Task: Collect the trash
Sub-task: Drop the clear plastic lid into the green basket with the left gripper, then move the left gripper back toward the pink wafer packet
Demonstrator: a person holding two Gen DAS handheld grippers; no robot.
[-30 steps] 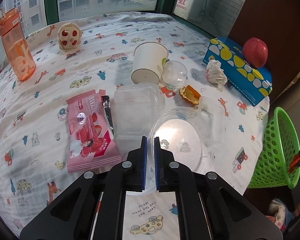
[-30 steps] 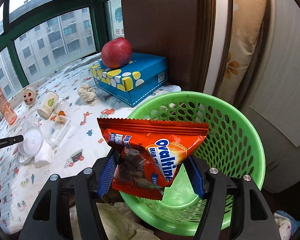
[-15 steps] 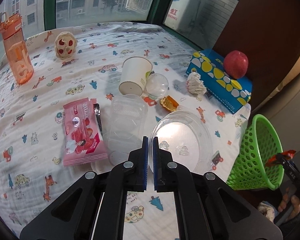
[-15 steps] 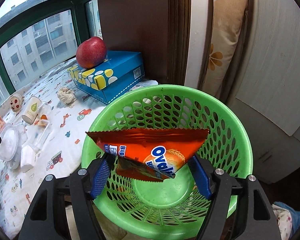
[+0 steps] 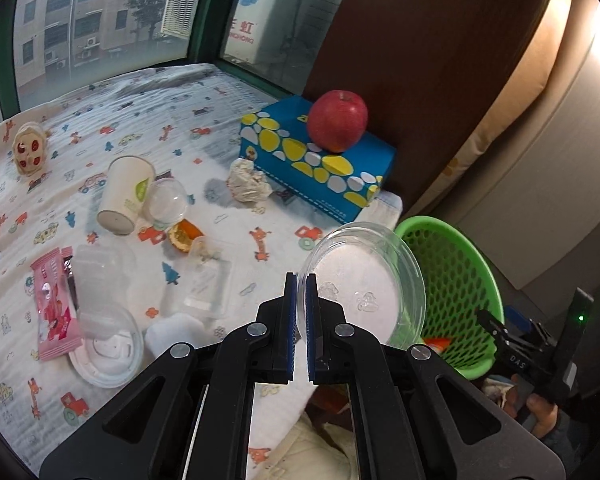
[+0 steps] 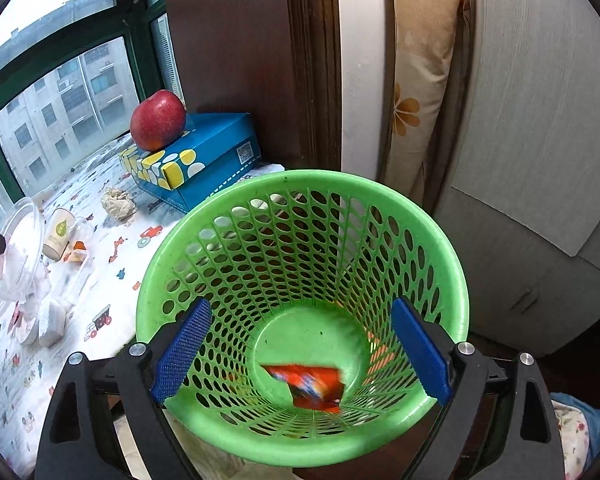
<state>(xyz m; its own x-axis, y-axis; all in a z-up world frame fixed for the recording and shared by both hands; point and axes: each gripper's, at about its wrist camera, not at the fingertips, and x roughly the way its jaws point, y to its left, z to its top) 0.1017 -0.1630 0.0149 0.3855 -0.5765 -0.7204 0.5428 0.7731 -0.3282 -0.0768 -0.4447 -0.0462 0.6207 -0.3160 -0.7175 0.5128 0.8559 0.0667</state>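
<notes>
Tongs in your left hand (image 5: 301, 280) were pinched nearly shut on the rim of a clear round plastic lid (image 5: 366, 284), held tilted up off the surface (image 5: 228, 128) with its far edge reaching toward the green perforated plastic basket (image 5: 456, 276). Your right tongs (image 6: 298, 354) were spread wide over the mouth of that basket and held nothing; the orange foil snack wrapper (image 6: 308, 384) was blurred near the basket's bottom, so I judged it had just been let go. The step in hand for you looked to be carrying the lid across to the basket. To do it well, you needed to bring the whole disc over the rim before loosening the grip, since a thin, slippery lid pinched at one edge could swing or glance off the rim and slide to the floor. Tipping it edge-down into the opening would have helped, and your right tongs needed to move out of the way first. Your left tongs pointed forward and slightly down, level with the edge of the surface; your right ones pointed steeply down into the basket. Much trash lay on the surface: a white paper cup (image 5: 126, 196) on its side, a crumpled paper ball (image 5: 248, 180), a pink snack packet (image 5: 54, 304) and several clear plastic containers (image 5: 208, 276). A red apple (image 5: 337, 120) sat on a blue tissue box (image 5: 316, 160), which I took to be things to leave.
</notes>
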